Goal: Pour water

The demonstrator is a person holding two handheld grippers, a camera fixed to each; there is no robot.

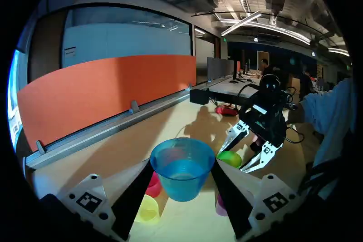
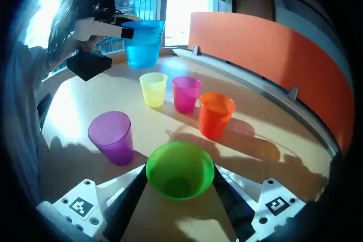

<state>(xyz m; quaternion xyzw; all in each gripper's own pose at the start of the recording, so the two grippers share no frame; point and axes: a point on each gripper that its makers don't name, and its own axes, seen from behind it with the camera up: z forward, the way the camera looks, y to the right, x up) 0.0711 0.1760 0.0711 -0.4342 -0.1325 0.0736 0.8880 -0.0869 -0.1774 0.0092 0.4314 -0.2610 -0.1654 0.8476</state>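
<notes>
Blue plastic cup with water in it is clamped between the left gripper's fingers, raised above the table. The right gripper clasps a green cup, its bottom bare. A yellow cup, magenta cup, orange cup and purple cup stand on the pale wooden tabletop beside an orange partition.

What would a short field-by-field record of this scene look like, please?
left gripper: shut on blue cup, held up above the table
blue cup: partly filled with water, roughly upright
right gripper: shut on green cup
green cup: looks empty
standing on table: yellow cup, pink cup, orange cup, purple cup, all upright
pouring: not yet begun
</notes>
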